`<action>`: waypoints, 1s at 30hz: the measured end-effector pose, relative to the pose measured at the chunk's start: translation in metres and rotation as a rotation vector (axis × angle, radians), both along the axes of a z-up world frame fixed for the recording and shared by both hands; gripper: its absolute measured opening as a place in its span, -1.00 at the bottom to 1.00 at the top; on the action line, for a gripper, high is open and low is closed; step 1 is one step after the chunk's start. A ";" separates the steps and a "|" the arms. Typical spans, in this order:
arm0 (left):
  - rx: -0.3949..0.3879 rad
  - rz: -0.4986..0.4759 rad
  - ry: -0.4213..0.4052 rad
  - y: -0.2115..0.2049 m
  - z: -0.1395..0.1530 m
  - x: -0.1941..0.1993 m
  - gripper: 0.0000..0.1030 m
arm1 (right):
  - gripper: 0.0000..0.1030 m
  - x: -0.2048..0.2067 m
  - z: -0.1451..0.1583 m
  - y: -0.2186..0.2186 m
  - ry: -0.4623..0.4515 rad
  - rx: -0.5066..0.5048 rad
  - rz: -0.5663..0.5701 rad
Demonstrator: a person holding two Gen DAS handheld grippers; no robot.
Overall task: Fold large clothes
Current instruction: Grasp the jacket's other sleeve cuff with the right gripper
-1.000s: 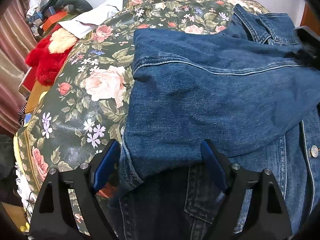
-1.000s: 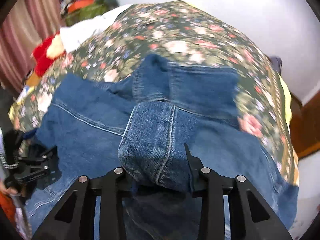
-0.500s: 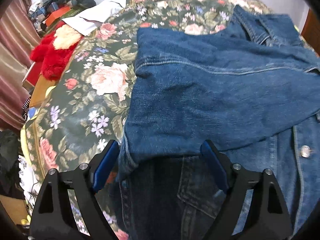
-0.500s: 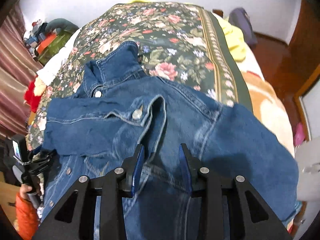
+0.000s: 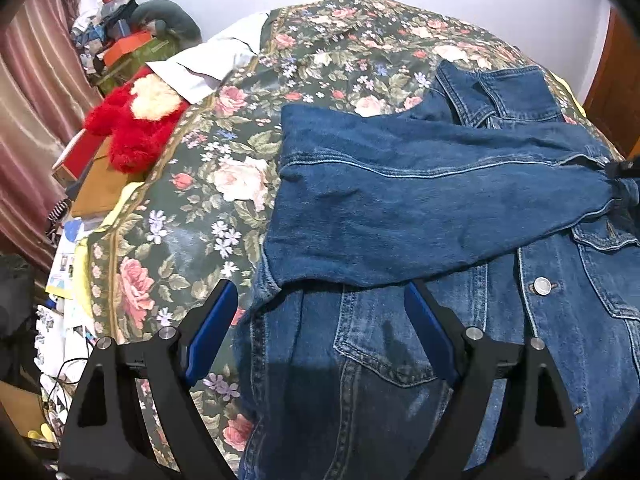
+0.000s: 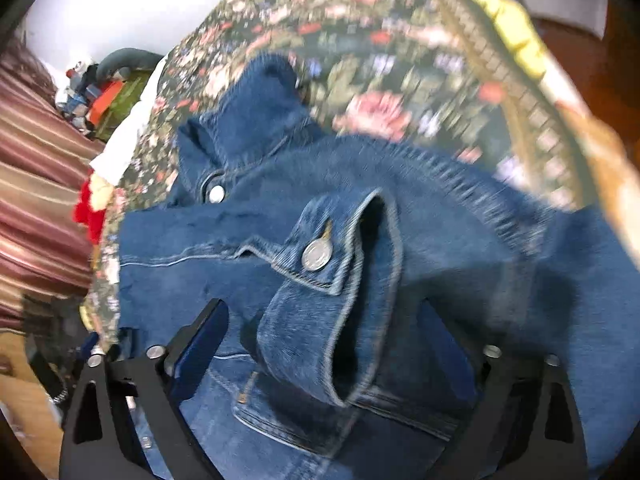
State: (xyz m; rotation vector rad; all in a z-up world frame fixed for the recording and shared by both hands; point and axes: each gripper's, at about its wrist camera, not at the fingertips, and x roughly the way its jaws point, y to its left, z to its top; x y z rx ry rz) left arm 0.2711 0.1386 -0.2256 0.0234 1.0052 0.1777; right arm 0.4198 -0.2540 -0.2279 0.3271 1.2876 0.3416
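Observation:
A blue denim jacket lies front-up on the floral bedspread. One sleeve is folded across its chest. My left gripper hovers open over the jacket's left edge, below the sleeve fold, with nothing pressed between its blue pads. In the right wrist view the picture is blurred by motion. My right gripper has its jaws opening wide. The sleeve's cuff with its metal button lies loose between them, and the pads stand clear of it. The collar points to the far side.
A red plush toy, a white cloth and a heap of clutter sit at the bed's far left, by a striped curtain. Papers litter the floor on the left. A yellow blanket edges the bed on the right.
My right gripper went from shut on a fold of denim to wide jaws, leaving the cuff on the jacket, and its view rolled. My left gripper drew up and back, showing more jacket.

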 end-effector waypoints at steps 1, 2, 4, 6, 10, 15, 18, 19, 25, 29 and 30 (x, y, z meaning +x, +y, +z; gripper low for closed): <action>0.001 0.007 -0.003 0.000 0.000 0.000 0.65 | 0.49 0.000 -0.004 0.002 0.001 0.007 0.006; -0.002 0.011 -0.005 0.001 0.000 0.000 0.65 | 0.22 0.000 -0.005 0.005 -0.021 -0.011 0.008; -0.015 0.027 -0.003 0.003 0.000 0.000 0.65 | -0.22 -0.002 -0.005 0.009 -0.037 -0.024 0.018; -0.021 0.038 -0.003 0.004 0.000 0.001 0.65 | -0.48 -0.003 0.000 0.010 -0.042 0.006 0.024; 0.003 0.044 -0.026 0.004 0.013 0.005 0.65 | -0.57 -0.016 0.032 0.019 -0.161 -0.024 0.052; 0.021 0.032 -0.064 0.006 0.028 0.019 0.66 | -0.59 -0.037 0.075 0.015 -0.289 -0.033 0.058; 0.058 0.027 -0.056 0.002 0.021 0.036 0.66 | -0.59 -0.044 0.085 0.000 -0.294 -0.031 0.033; 0.075 0.030 -0.042 0.001 0.012 0.045 0.66 | -0.59 -0.046 0.085 -0.005 -0.294 -0.042 0.026; 0.067 0.067 0.112 0.013 -0.049 0.080 0.67 | -0.57 -0.045 0.042 -0.027 -0.206 -0.186 -0.005; 0.011 0.058 0.122 0.021 -0.060 0.077 0.72 | -0.55 -0.042 0.014 -0.039 -0.120 -0.169 0.008; 0.008 0.045 0.124 0.022 -0.056 0.076 0.72 | -0.53 -0.042 0.013 -0.041 -0.121 -0.163 0.012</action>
